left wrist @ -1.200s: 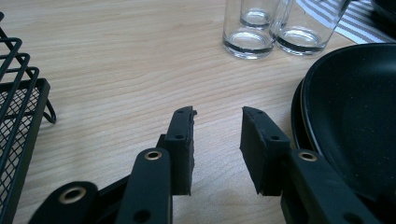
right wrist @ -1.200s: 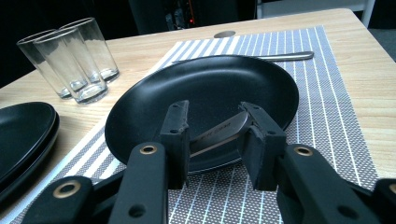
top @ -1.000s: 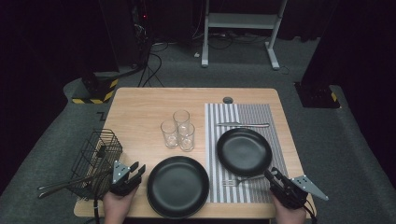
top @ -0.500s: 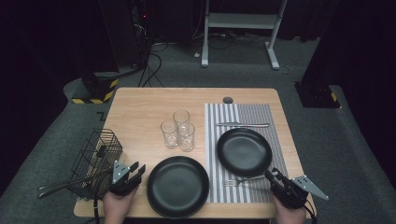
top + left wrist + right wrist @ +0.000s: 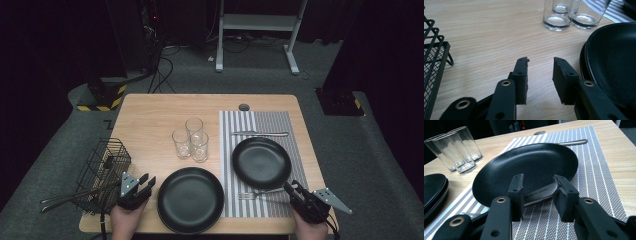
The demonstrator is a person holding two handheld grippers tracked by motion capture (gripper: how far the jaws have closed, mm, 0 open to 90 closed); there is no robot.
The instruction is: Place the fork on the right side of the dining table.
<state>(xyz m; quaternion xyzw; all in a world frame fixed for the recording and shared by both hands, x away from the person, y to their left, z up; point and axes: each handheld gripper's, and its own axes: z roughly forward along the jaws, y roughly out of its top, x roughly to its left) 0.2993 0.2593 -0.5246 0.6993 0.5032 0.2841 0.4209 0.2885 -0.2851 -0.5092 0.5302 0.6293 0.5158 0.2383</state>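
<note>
Fork (image 5: 260, 193) on the striped mat (image 5: 300, 125), silver metal, flat handle with stamped lettering visible in the right gripper view (image 5: 541, 193). It lies near the table's front edge, just in front of the right plate (image 5: 261, 162), handle end tucked at that plate's rim. Long axis runs roughly left-right across the table in the high view; tines point left toward the front plate (image 5: 190, 200), handle points right toward the right gripper (image 5: 295, 191). Right gripper jaws are parted, one on each side of the handle, gaps visible on both sides, pads not pressing it. Their gap has just been widening slightly. Left gripper (image 5: 146, 183) sits over bare wood at the front left, jaws parted with nothing between them (image 5: 540, 75), between the wire basket (image 5: 102, 165) and the front plate. Three glasses (image 5: 191, 139) stand clustered mid-table, well apart from the fork. Knife (image 5: 260, 133) lies across the mat behind the right plate, long axis also left-right. Room: the fork is hemmed by the right plate's rim behind and the table's front edge in front; open mat to its right, a narrow strip of mat between the tines and the front plate. Basket hangs at the table's left edge with utensil handles sticking out leftward.
</note>
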